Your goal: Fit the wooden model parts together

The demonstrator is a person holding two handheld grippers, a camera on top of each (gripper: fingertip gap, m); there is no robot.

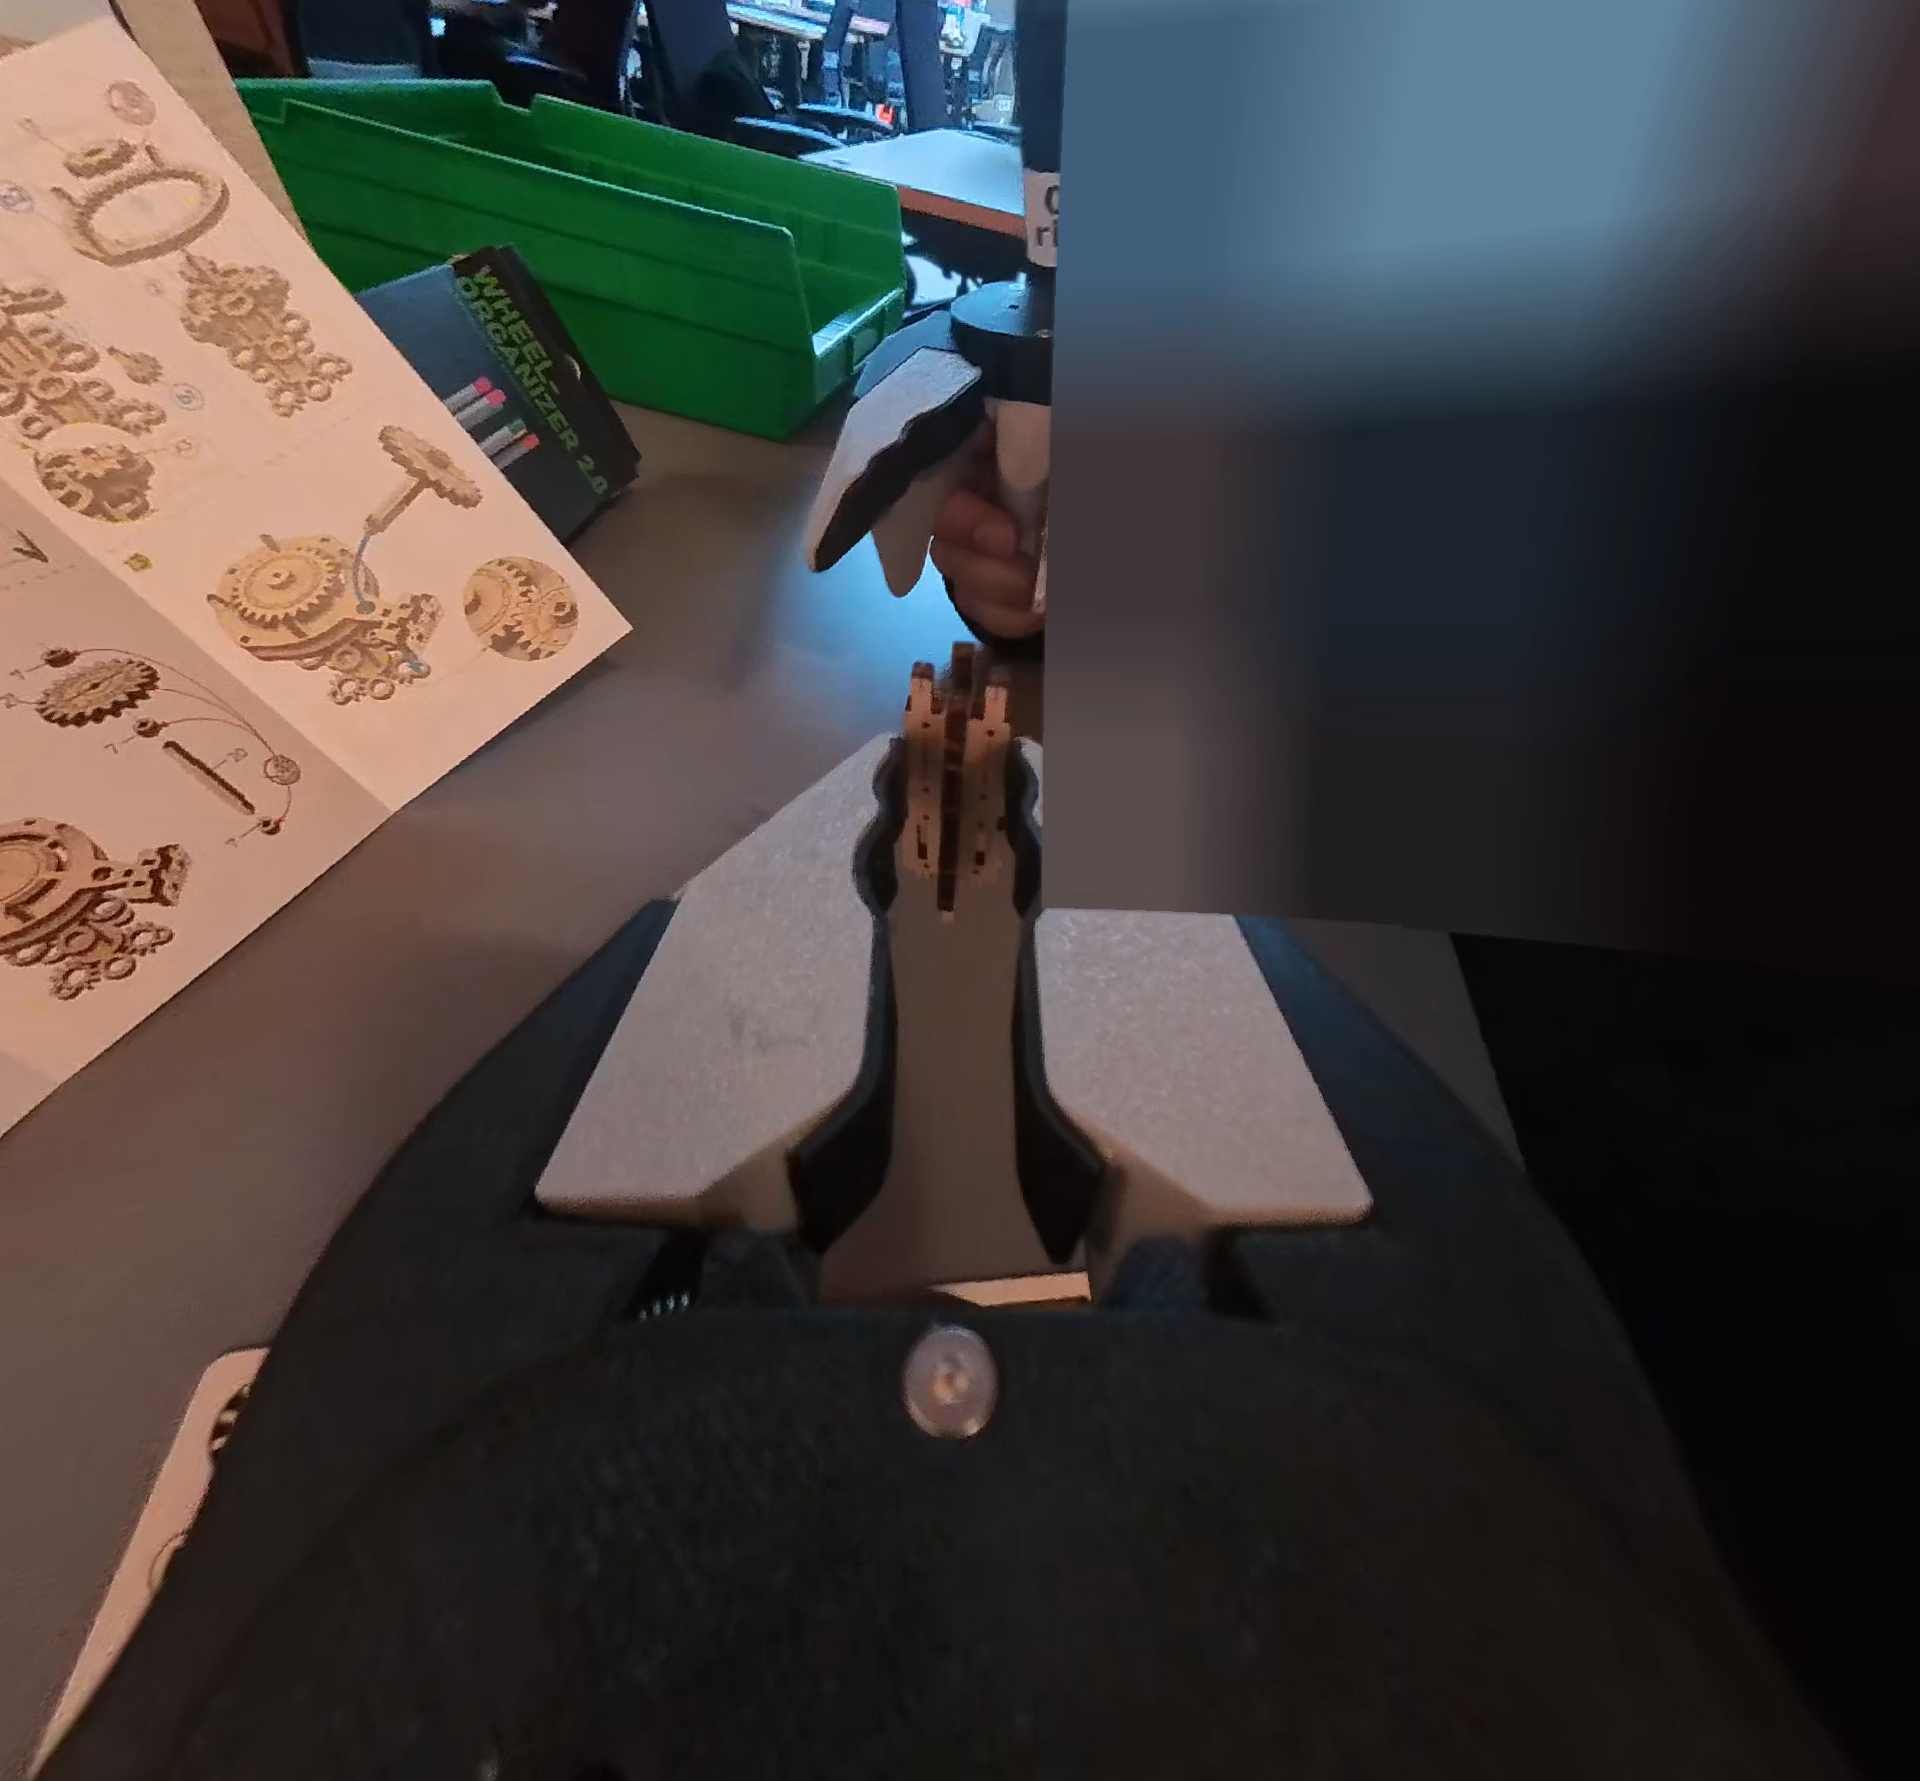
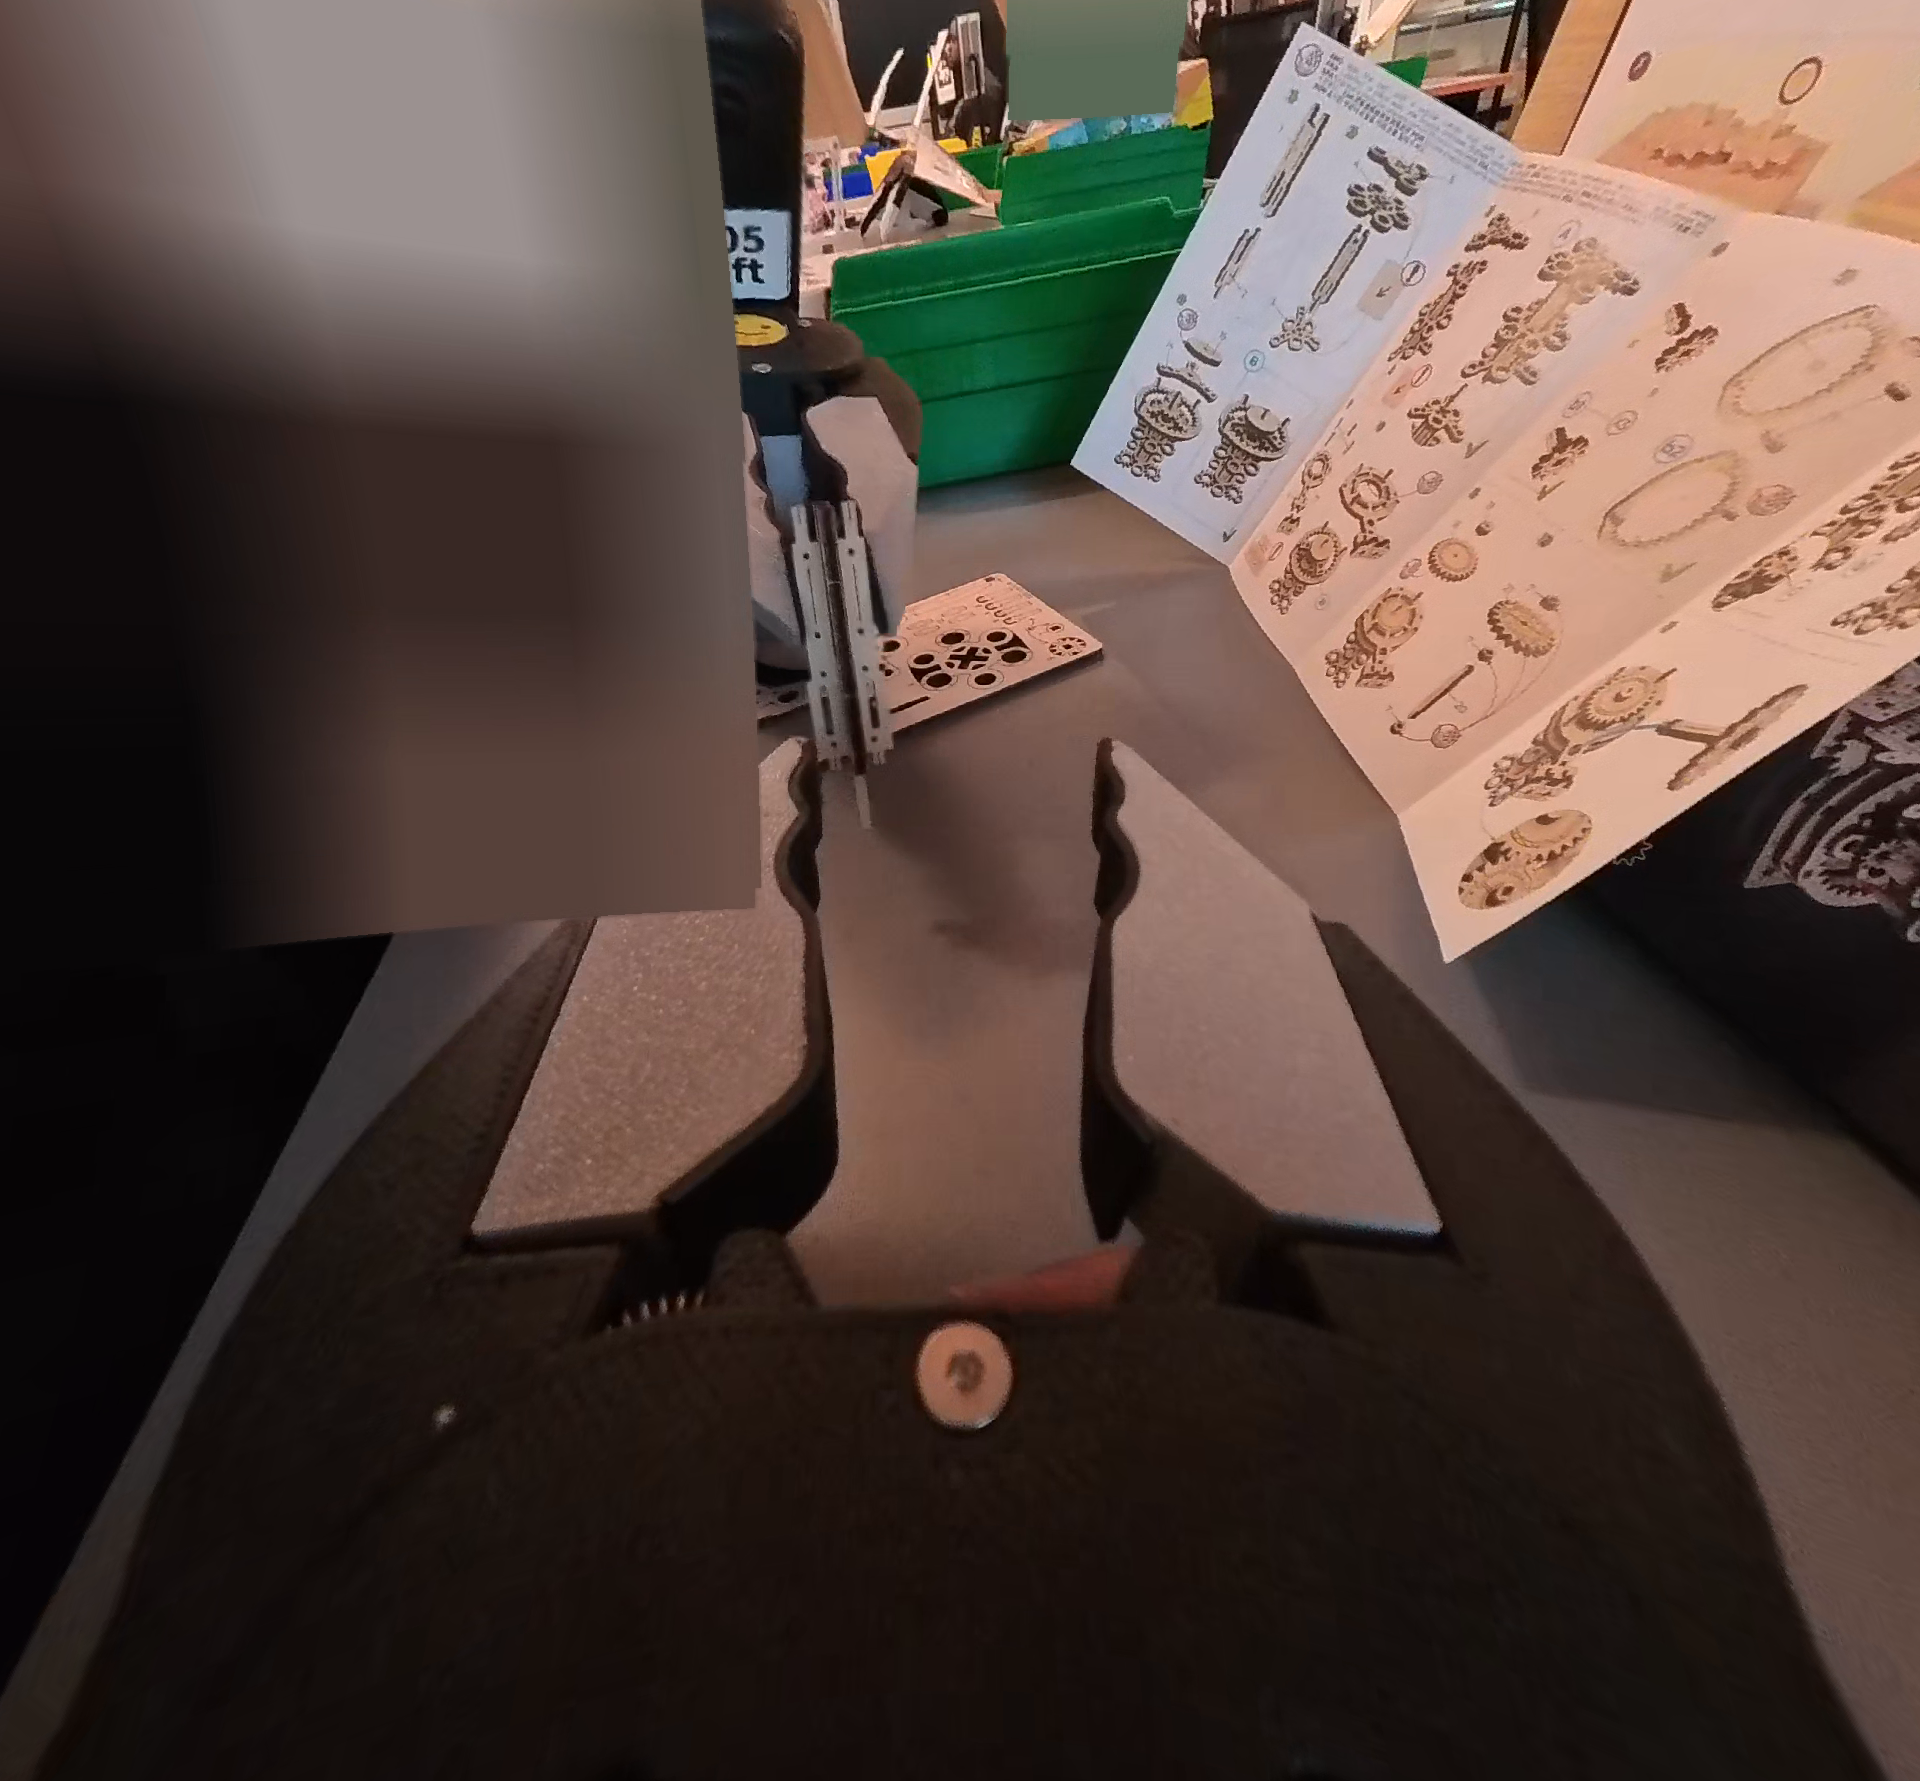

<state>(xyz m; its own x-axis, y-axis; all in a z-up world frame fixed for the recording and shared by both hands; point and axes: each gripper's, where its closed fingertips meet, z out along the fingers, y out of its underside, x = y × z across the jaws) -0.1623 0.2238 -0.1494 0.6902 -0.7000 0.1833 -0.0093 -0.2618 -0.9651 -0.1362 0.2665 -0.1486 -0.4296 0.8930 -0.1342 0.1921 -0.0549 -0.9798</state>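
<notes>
The grey desk [image 2: 1299,1056] carried a green bin [image 1: 582,235] at its far edge and a propped instruction sheet [image 2: 1507,484]. The right gripper [image 2: 951,801] hung released above the desk. The left gripper [image 1: 951,796] clenched the stacked wooden model parts [image 1: 956,775] upright. A punched wooden sheet [image 2: 987,645] lay flat behind.

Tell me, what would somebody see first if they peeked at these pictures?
Probably the left gripper, shut on a thin stack of wooden model parts that pokes up between its fingertips. Next, the big instruction sheet covered in gear drawings, propped up to the right, with green bins behind. The right gripper is open and empty, and a flat wooden sheet with punched holes lies on the grey table.
</notes>
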